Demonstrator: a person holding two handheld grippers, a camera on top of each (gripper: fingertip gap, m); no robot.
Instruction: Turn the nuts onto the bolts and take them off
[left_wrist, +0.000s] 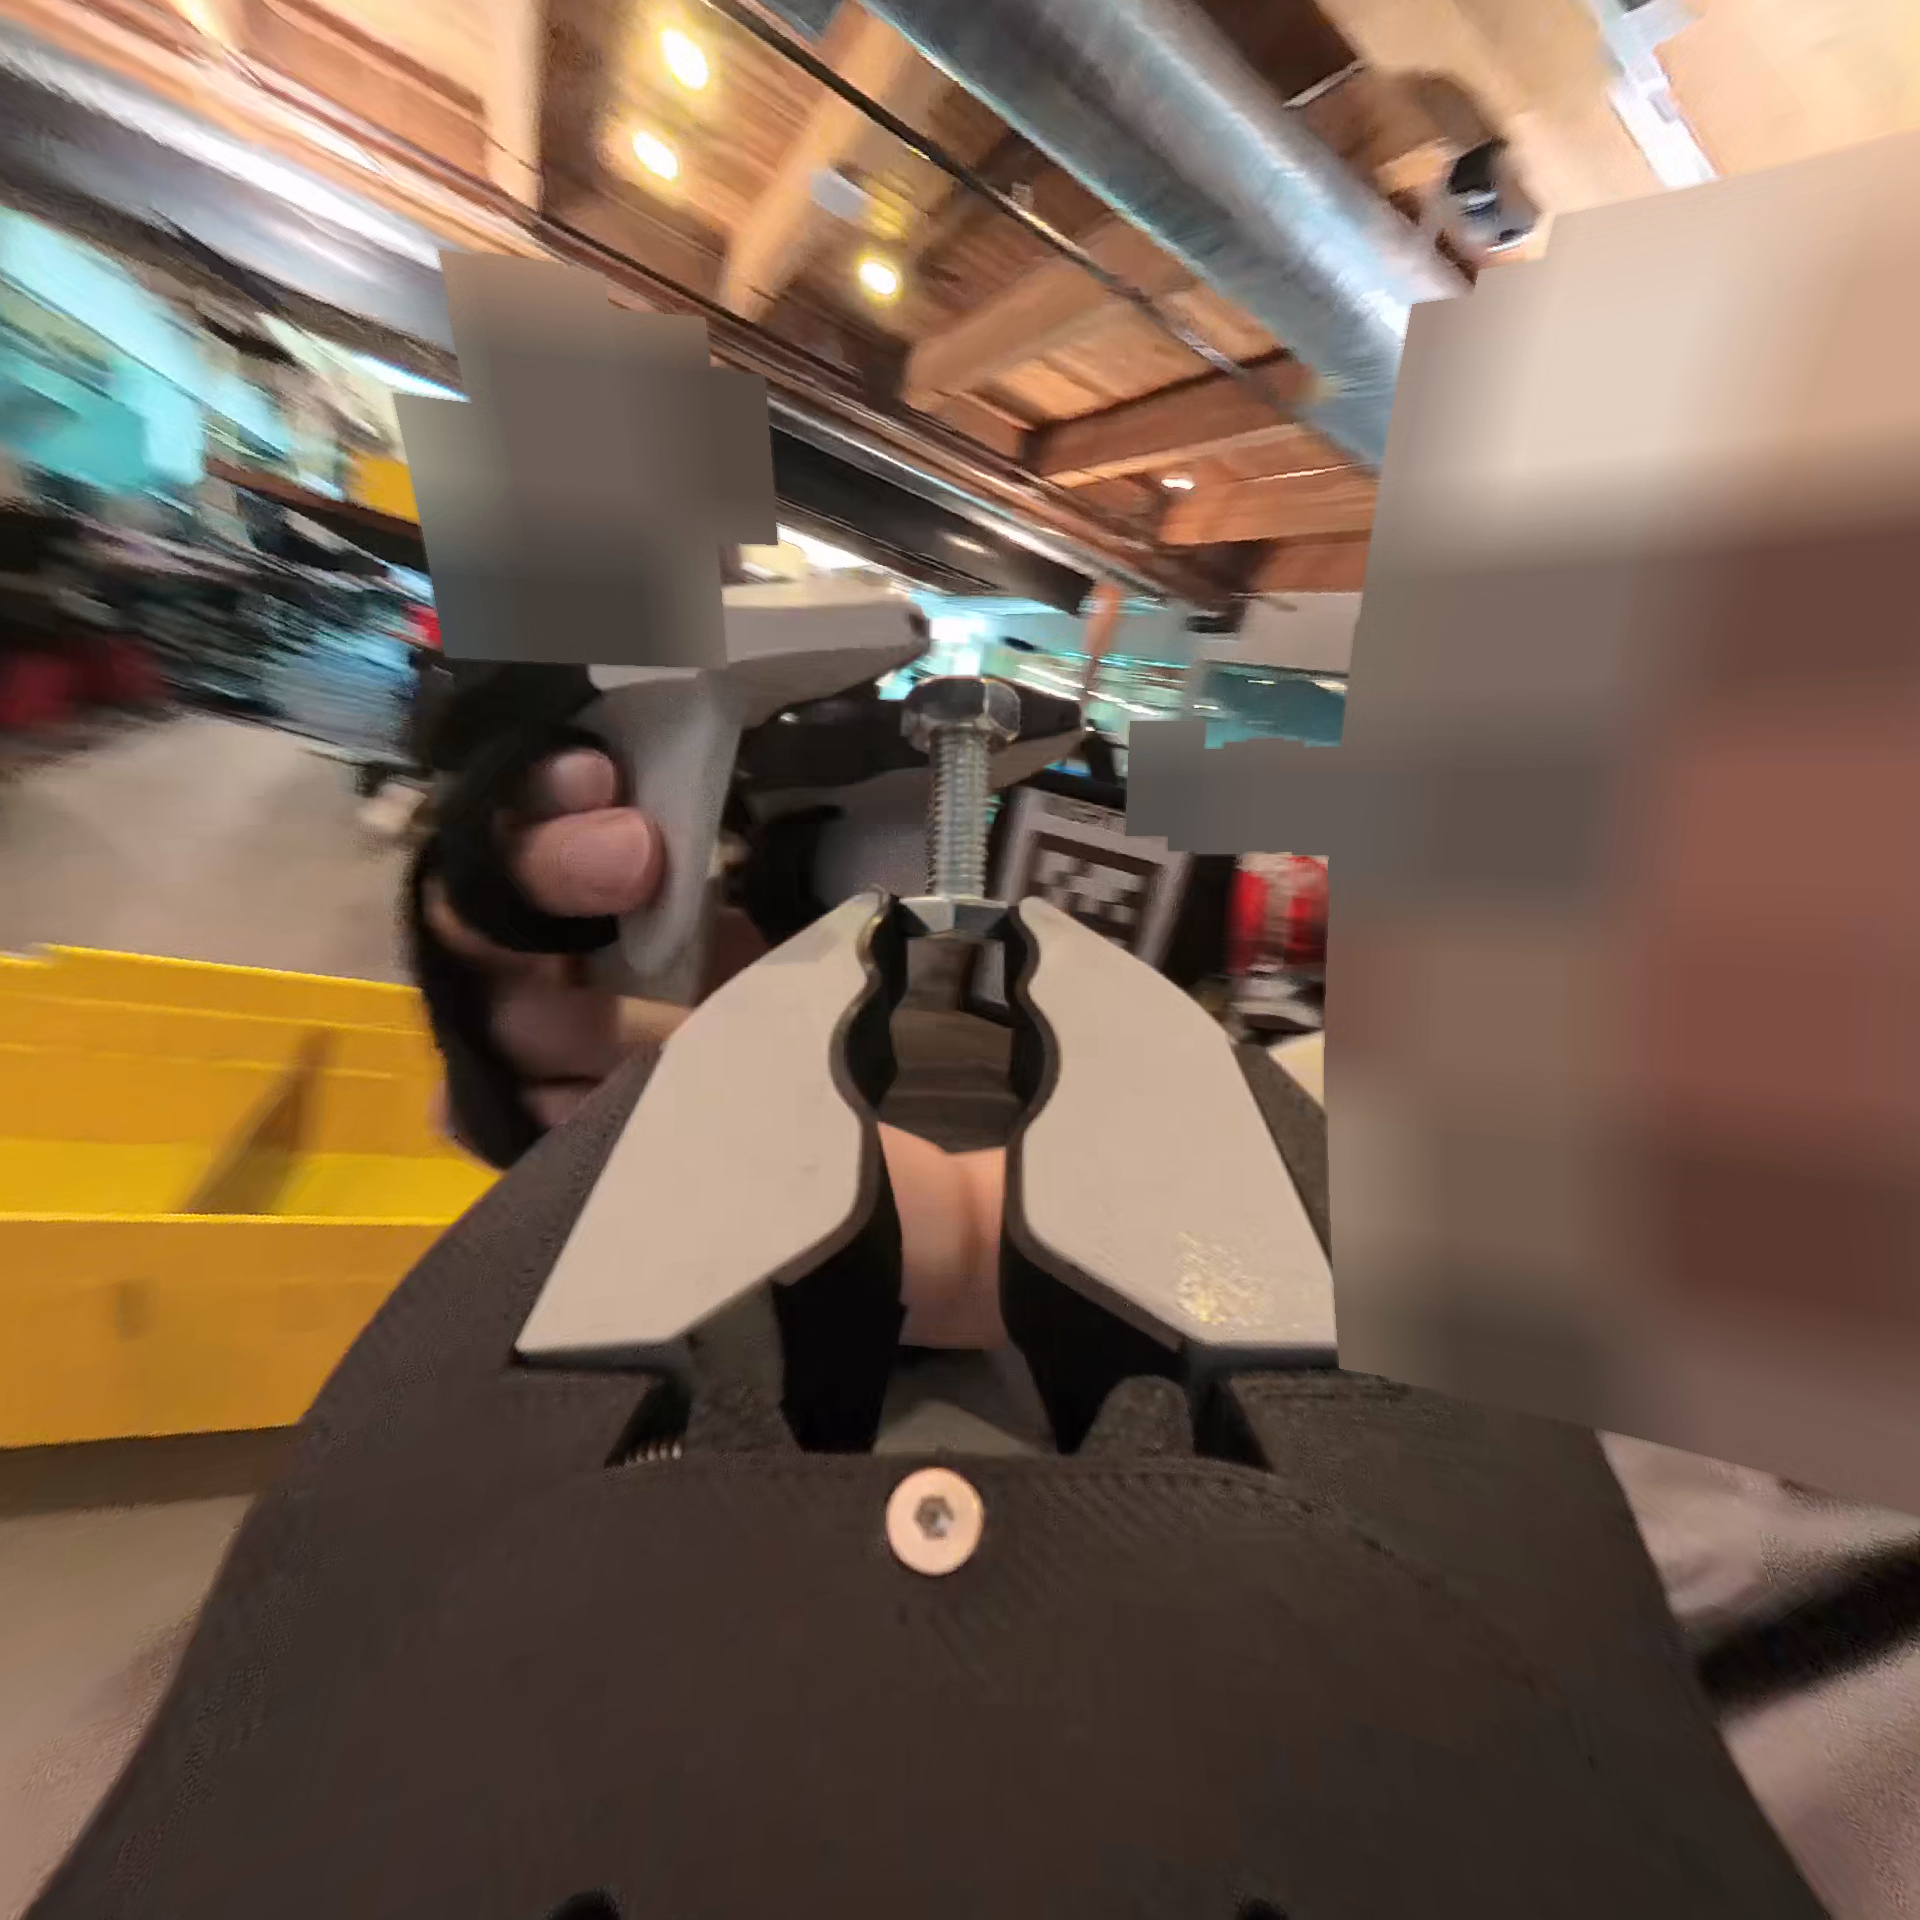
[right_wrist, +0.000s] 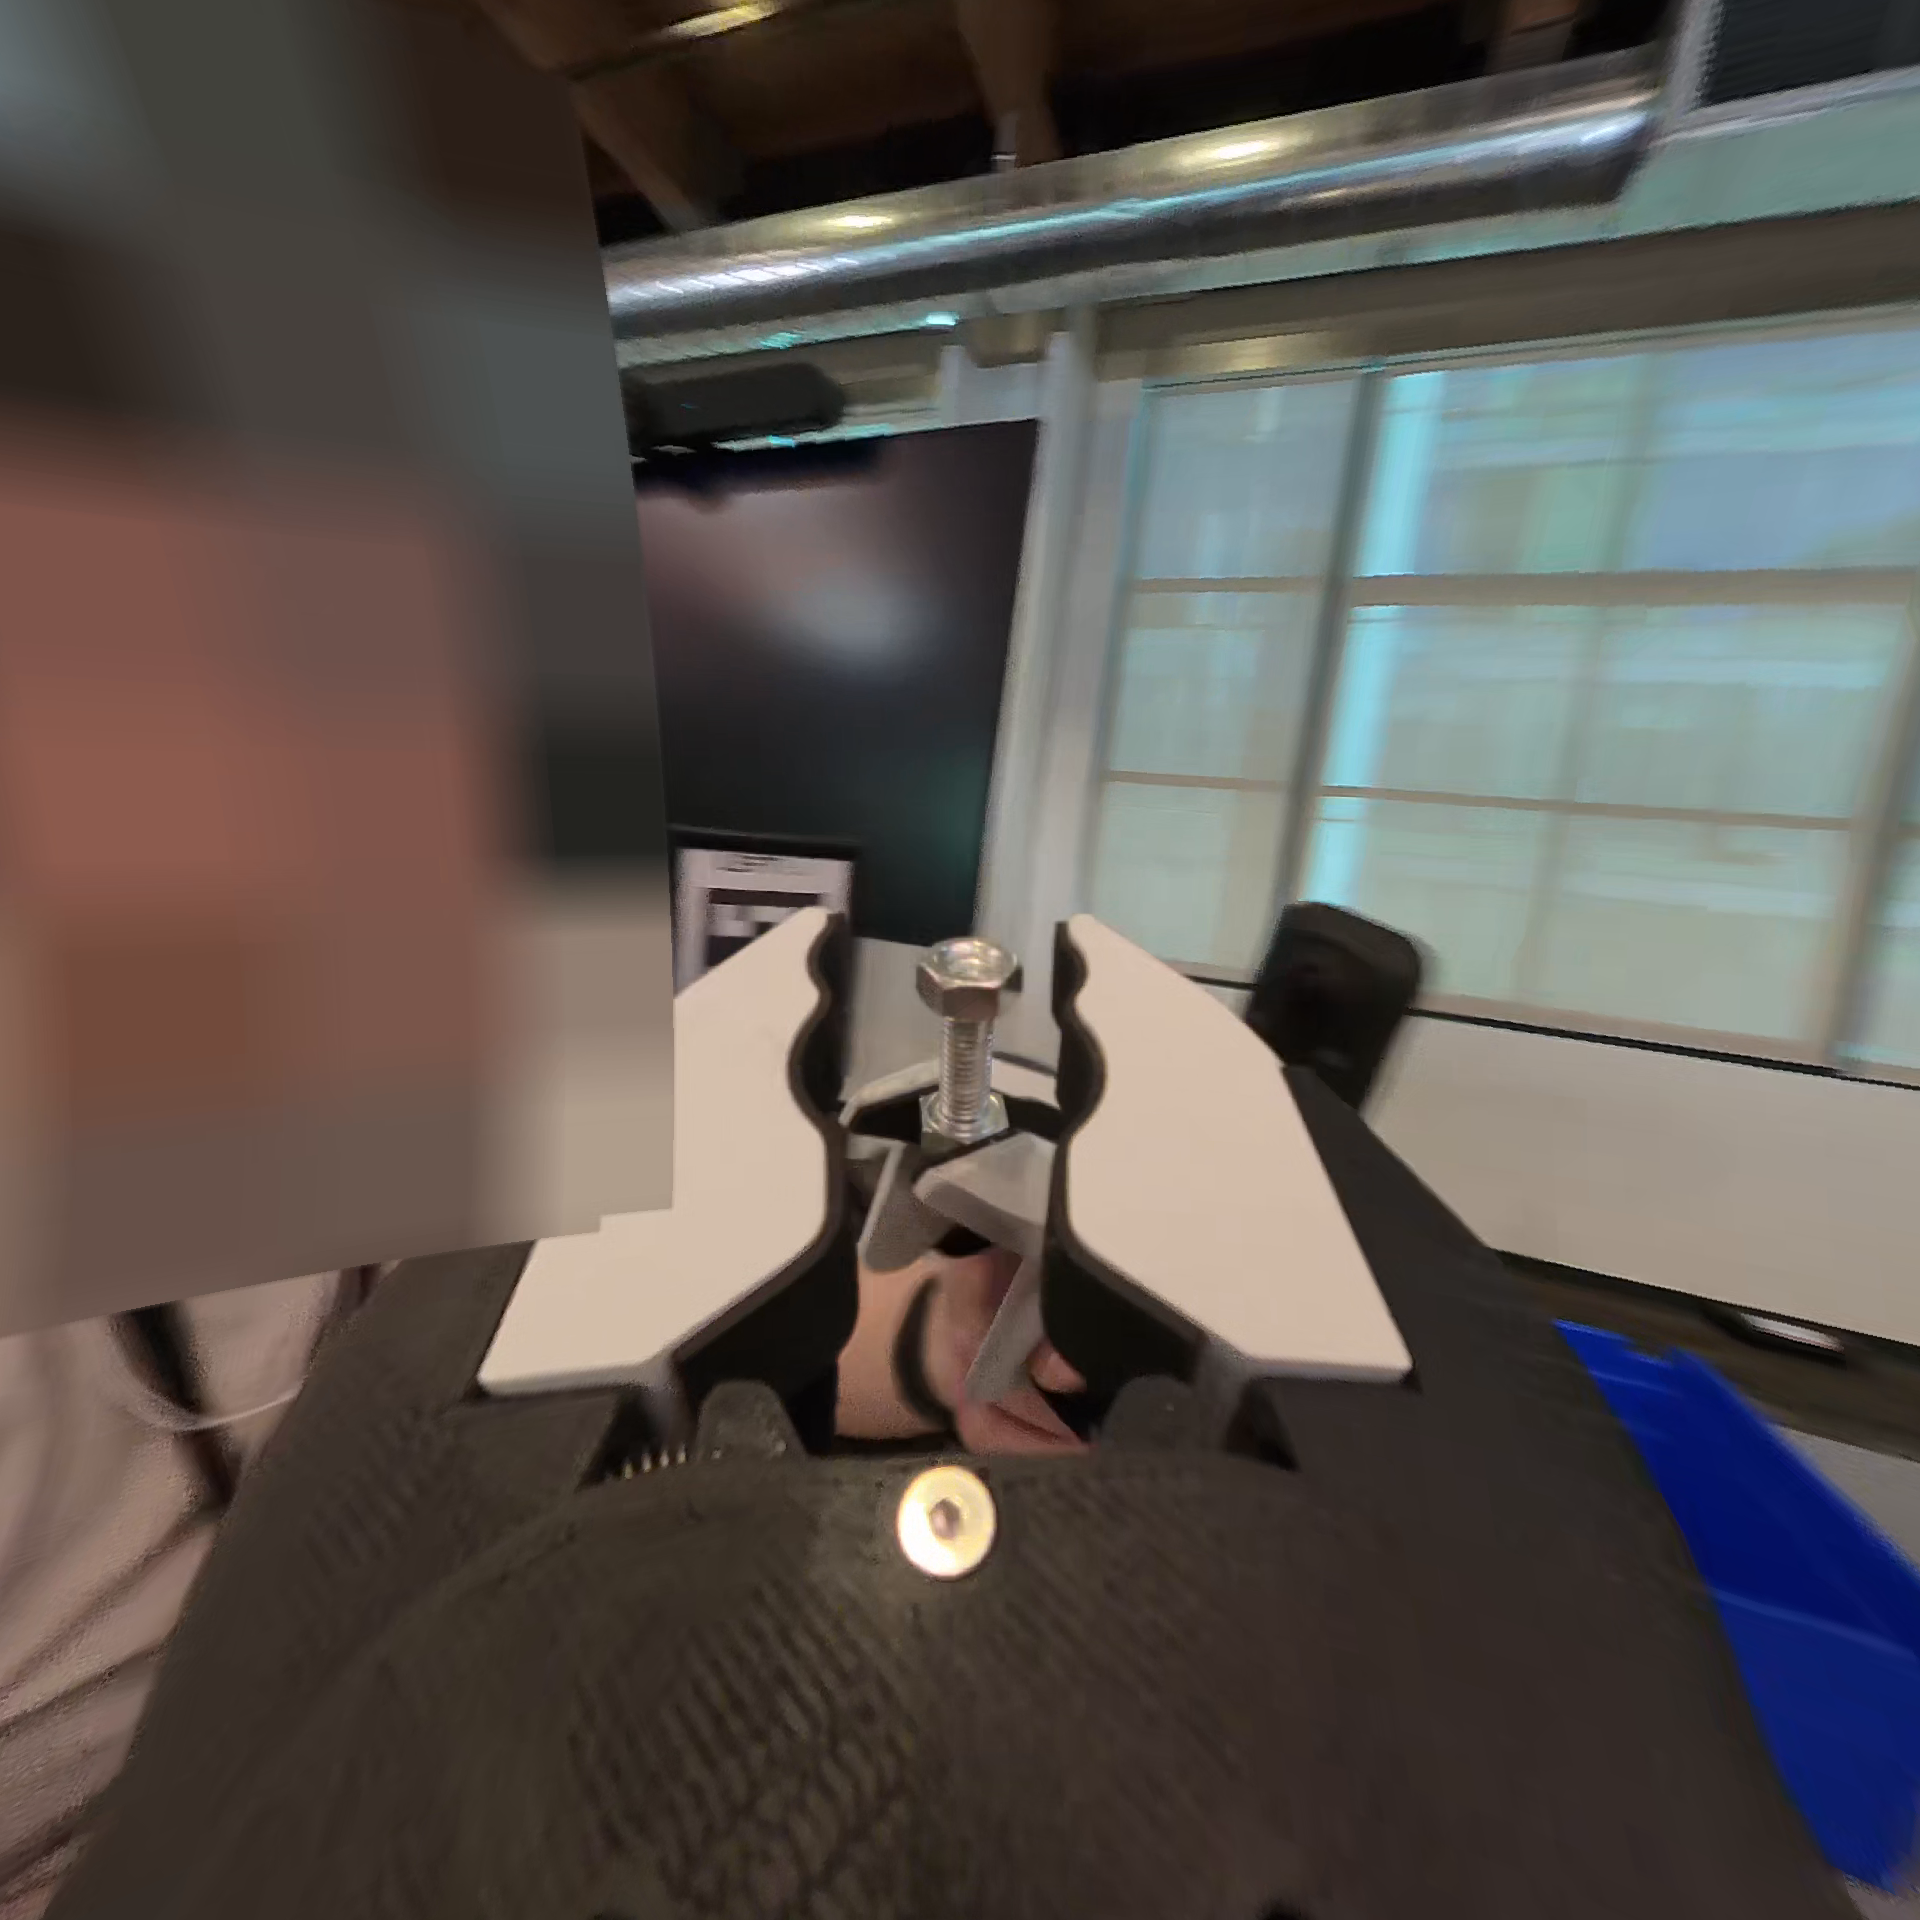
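My left gripper (left_wrist: 954, 914) is shut on the hex head (left_wrist: 954, 923) of a silver bolt, whose threaded shaft (left_wrist: 956, 821) points away from it. A hex nut (left_wrist: 961, 712) sits at the shaft's far end. In the right wrist view my right gripper (right_wrist: 945, 935) is open, with the nut (right_wrist: 968, 977) between its fingers and a gap on each side. The left gripper's grey fingers (right_wrist: 982, 1179) show below it, holding the bolt head (right_wrist: 961, 1124). A gloved hand (left_wrist: 582, 852) holds the right gripper's grey handle (left_wrist: 675, 790).
A yellow bin (left_wrist: 208, 1195) is at the left in the left wrist view. A blue bin (right_wrist: 1766, 1558) is at the lower right in the right wrist view. A black chair (right_wrist: 1335, 997) stands by the windows. A person is close on one side of both views.
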